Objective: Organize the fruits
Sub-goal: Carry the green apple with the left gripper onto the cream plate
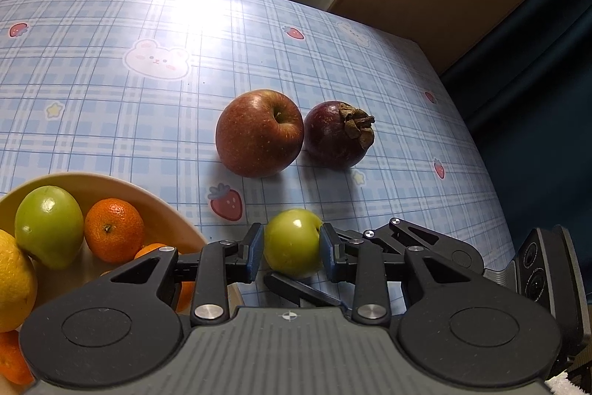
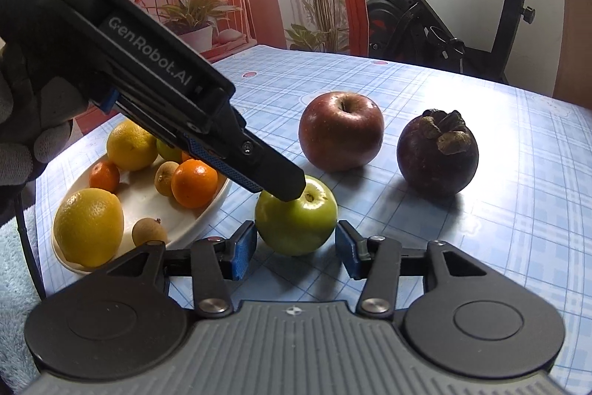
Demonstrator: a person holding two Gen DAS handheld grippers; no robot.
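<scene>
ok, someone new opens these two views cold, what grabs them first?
Probably the green apple near the front of the checked tablecloth: the left claw is clamped on it while the right claw sits open around it. Next, the red apple and dark mangosteen behind, and the plate of citrus left of it.

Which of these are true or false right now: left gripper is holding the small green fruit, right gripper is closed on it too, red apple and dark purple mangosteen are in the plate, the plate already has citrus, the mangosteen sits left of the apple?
1. The left gripper is shut on the small round green fruit. True.
2. The right gripper is also shut on it. False: its fingers stand apart from the fruit.
3. The large red apple and dark purple mangosteen lie in the cream plate. False: both are on the blue checked tablecloth.
4. The plate holds citrus. True.
5. The mangosteen is left of the apple. False: right.
</scene>
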